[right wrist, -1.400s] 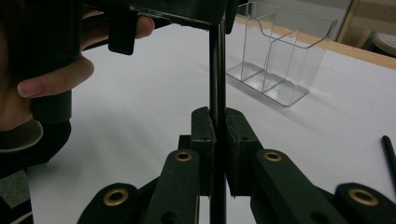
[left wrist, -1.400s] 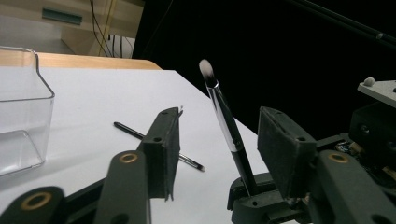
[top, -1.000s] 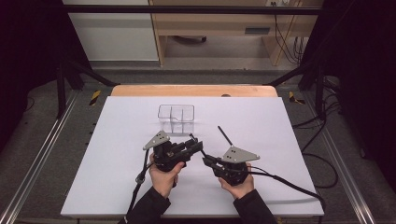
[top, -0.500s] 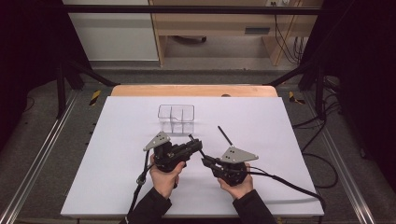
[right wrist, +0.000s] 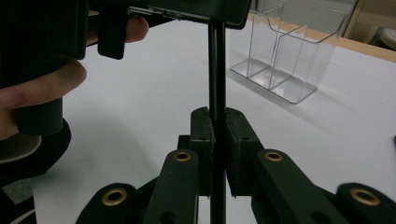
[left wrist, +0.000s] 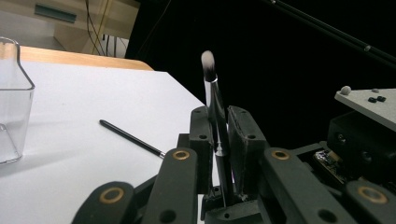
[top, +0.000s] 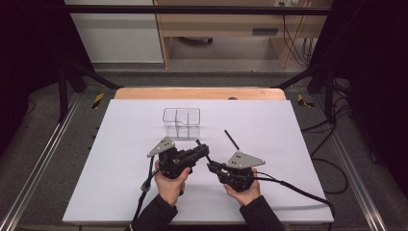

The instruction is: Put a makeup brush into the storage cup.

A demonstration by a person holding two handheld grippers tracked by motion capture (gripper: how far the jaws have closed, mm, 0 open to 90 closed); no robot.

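Observation:
A slim makeup brush (left wrist: 215,109) with a silver ferrule, pale bristles and a black handle (right wrist: 216,70) spans both grippers. My left gripper (left wrist: 217,121) has just been closing its jaws and is shut on the ferrule end, the bristles sticking out past the pads. My right gripper (right wrist: 217,123) is shut on the black handle, facing the left one. In the high view the left gripper (top: 204,152) and the right gripper (top: 212,166) meet tip to tip at the front middle of the white table (top: 120,144).
A clear plastic organiser (top: 181,121) with compartments stands behind the grippers, toward the far edge. A second thin black brush (top: 231,139) lies flat on the table to the right of it. Cables (top: 298,190) trail off to the right.
Both hands stay where they were. The left gripper's jaws look slightly narrower around the brush than before.

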